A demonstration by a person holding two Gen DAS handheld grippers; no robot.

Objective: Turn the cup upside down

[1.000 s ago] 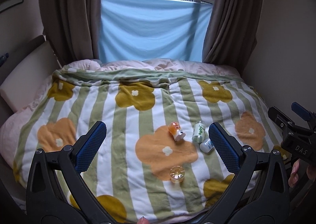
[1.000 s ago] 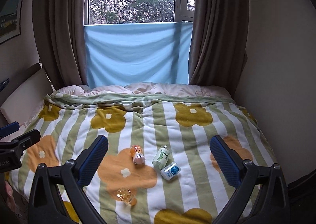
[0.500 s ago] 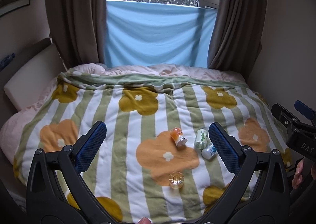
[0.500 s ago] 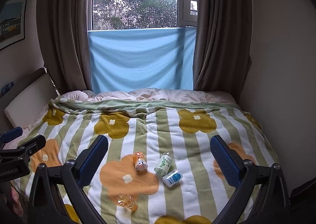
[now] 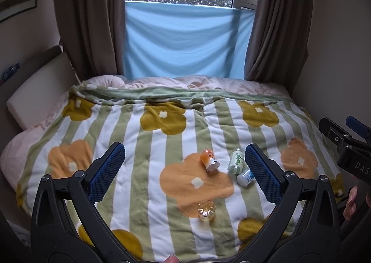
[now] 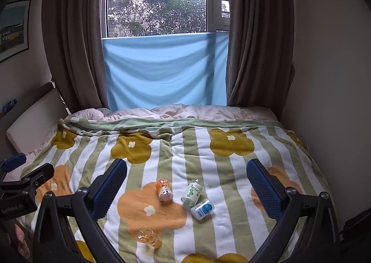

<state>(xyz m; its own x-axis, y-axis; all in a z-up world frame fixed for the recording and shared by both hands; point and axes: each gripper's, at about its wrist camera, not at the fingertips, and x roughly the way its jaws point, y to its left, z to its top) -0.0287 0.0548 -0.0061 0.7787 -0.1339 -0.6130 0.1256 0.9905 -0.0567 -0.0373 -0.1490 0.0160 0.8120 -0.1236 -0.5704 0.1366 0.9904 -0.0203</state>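
Observation:
A small clear amber cup [image 5: 206, 210] stands on the flowered blanket near the bed's front edge; it also shows in the right wrist view [image 6: 148, 237]. My left gripper [image 5: 185, 168] is open and empty, held above and before the bed, with the cup below and between its fingers. My right gripper [image 6: 186, 184] is open and empty, with the cup low and left between its fingers. Each gripper shows at the edge of the other's view.
An orange bottle [image 5: 209, 160], a green-dotted bottle [image 5: 236, 163] and a white bottle with a blue label [image 5: 245, 176] lie on the blanket [image 5: 148, 170] behind the cup. A headboard [image 5: 32, 91] stands left, a wall right, curtains and a window behind.
Both grippers have tilted upward and drawn back a little, so the bed and its objects sit lower in both views. The objects have not moved.

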